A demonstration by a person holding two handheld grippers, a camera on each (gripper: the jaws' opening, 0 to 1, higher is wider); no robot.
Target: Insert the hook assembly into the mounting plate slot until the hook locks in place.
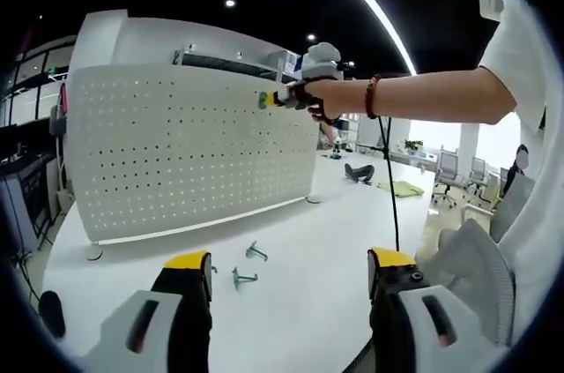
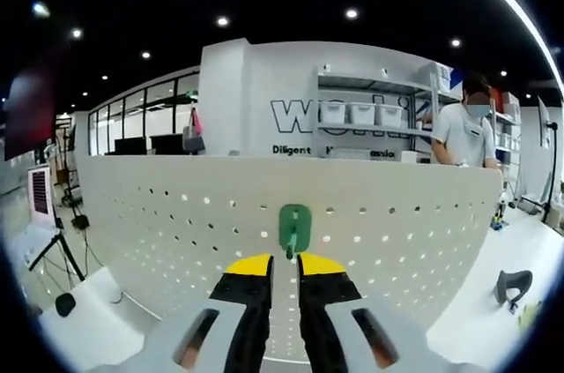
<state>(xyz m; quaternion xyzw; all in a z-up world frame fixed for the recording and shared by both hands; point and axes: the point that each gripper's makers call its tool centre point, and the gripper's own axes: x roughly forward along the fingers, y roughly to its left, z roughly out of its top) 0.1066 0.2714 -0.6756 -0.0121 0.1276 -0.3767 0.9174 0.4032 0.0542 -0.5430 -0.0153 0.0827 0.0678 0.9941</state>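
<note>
Your right tongs [image 2: 284, 260] clenched on green plastic hook [image 2: 294, 227], its backplate upright against white perforated pegboard [image 2: 176, 214]; push straight ahead. Left tongs [image 1: 289, 269] released, above surface [image 1: 291, 232].

Green hook [image 2: 294, 227], white perforated pegboard [image 2: 176, 223], yellow-tipped black right hand-held gripper [image 2: 284, 264].

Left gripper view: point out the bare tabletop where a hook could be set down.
Free: the white table between the pegboard foot and the left gripper, right of the two loose hooks. Crowded: the far end, with a dark object and a green item; a cable hangs across.
</note>
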